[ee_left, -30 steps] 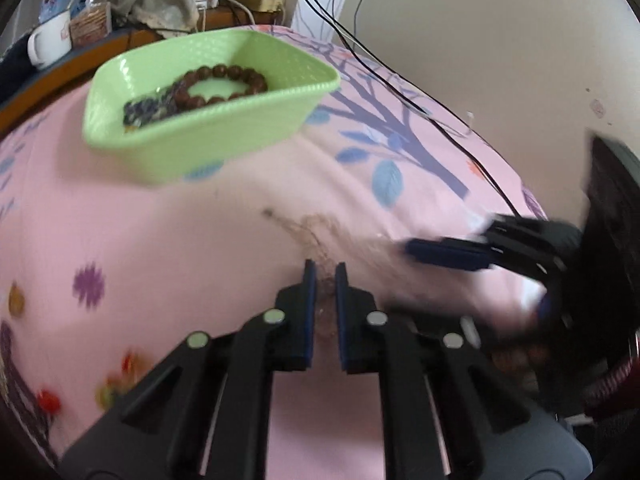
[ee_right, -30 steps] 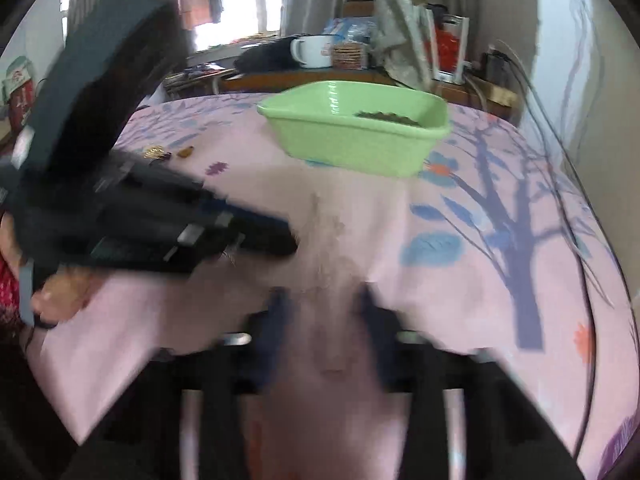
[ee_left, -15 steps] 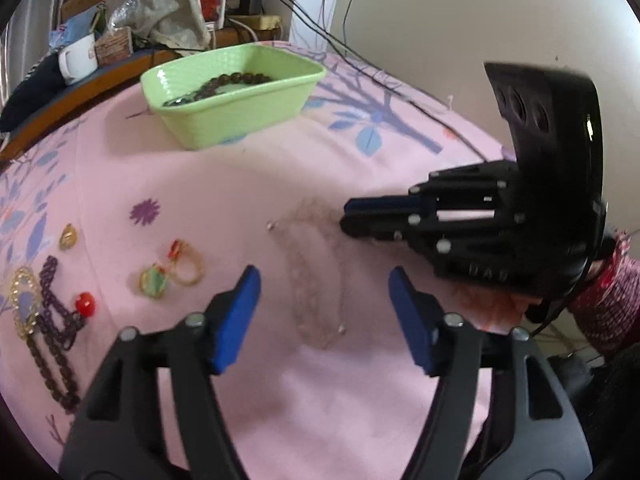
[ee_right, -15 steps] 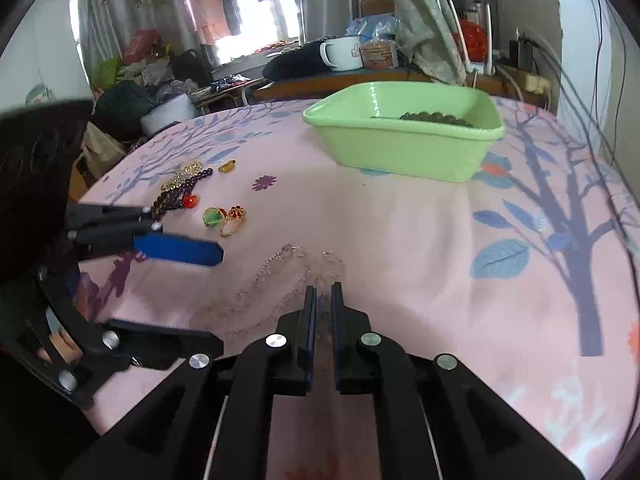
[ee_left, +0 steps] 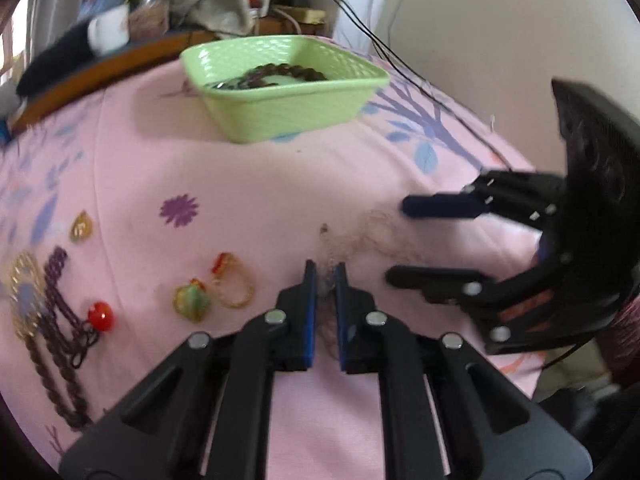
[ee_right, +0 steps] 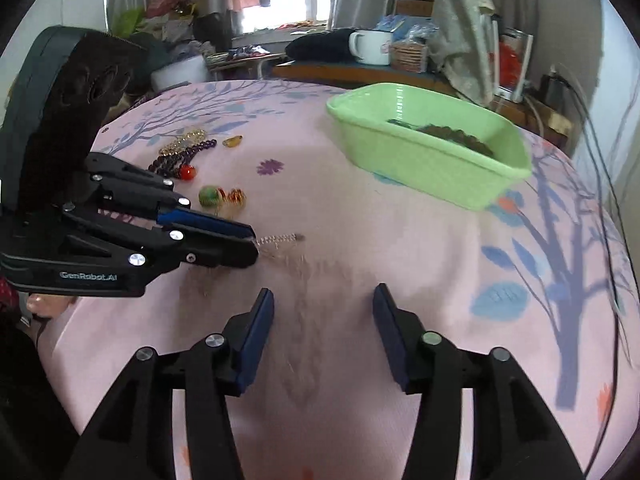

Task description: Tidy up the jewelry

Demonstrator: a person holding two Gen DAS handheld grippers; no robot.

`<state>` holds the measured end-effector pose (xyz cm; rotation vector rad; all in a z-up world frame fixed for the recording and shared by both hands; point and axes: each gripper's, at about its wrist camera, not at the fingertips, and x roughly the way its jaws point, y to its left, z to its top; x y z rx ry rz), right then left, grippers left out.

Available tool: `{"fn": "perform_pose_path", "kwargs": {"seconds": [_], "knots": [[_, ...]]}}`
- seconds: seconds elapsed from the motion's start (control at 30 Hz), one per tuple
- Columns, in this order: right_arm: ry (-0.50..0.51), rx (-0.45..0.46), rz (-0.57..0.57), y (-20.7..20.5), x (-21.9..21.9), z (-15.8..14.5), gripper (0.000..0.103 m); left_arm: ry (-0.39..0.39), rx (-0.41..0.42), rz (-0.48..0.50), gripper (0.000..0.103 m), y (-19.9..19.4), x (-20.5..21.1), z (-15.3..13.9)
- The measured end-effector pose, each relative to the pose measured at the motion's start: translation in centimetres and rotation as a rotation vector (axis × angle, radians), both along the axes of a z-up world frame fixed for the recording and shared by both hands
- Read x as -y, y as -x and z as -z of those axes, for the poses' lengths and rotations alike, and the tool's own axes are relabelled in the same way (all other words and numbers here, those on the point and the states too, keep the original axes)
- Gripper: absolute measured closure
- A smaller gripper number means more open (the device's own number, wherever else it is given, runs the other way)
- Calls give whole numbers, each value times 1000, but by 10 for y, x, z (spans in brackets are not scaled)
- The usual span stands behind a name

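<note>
In the left wrist view, the green basket (ee_left: 288,116) at the far side of the pink-clothed counter (ee_left: 248,184) already holds a dark bead bracelet (ee_left: 288,70), so sorting has begun but is far from finished. Two rings (ee_left: 234,288), a purple chain (ee_left: 60,300) with a red bead (ee_left: 100,316) and a gold pendant (ee_left: 82,226) lie loose on the cloth. The left gripper (ee_left: 323,270) has just been closing, and its jaws are now pinched on one end of a thin chain (ee_left: 368,236). In the right wrist view, the right gripper (ee_right: 323,300) has just been opening. Its jaws are spread with only the blurred chain on the cloth below them, gripping nothing. The chain looks like the next piece for the basket.
</note>
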<state>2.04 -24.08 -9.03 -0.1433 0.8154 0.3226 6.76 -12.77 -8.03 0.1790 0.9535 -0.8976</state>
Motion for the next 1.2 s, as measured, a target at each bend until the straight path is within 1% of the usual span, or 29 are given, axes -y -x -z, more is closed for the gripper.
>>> {"fn": "perform_pose_path", "kwargs": {"seconds": [0.03,0.07,0.17,0.23,0.27,0.33,0.37,0.43,0.5,0.57,0.67,0.73,0.8,0.9,1.03,1.1,1.13,1.17,1.2], "knots": [[-21,-7,-27,-5,-3,-1,103,14,-12,-4,95,-1,-3,-1],[-60,-20,-49,-9,-5,-2,103,33,-26,-11,95,-4,-6,-2],[-155,-60,-43,-25,-5,-2,103,79,-54,-28,95,-9,-14,-10],[-283,-88,-34,-31,3,-9,103,122,-63,-32,95,-12,-21,-25],[-353,-81,-33,-34,8,-19,103,140,-62,-30,95,-14,-23,-33],[-444,-44,-43,-37,16,-43,103,187,-42,-23,95,-19,-25,-57],[-466,-22,-45,-38,18,-55,103,201,-31,-22,95,-21,-24,-66],[-489,31,-40,-43,24,-78,103,232,-3,-21,95,-28,-21,-89],[-484,98,-21,-51,32,-104,103,257,42,-23,95,-38,-13,-114],[-490,139,-6,-60,41,-124,103,276,95,-21,95,-47,-5,-138],[-468,192,17,-70,51,-146,103,295,120,-17,95,-63,9,-159],[-447,213,37,-79,58,-156,103,299,126,-27,95,-76,21,-165],[-435,220,61,-87,66,-157,103,305,111,-29,95,-85,28,-164],[-424,219,91,-98,78,-153,103,301,89,-36,95,-100,40,-155],[-401,167,119,-117,89,-129,103,253,38,-54,95,-120,58,-126],[-375,121,145,-126,93,-106,103,199,10,-84,95,-127,63,-104],[-363,94,156,-127,94,-94,103,145,-19,-94,93,-130,68,-88],[-354,79,169,-125,94,-85,103,100,-45,-95,90,-131,70,-76],[-348,71,180,-123,96,-76,103,62,-68,-99,88,-132,71,-66]]}}
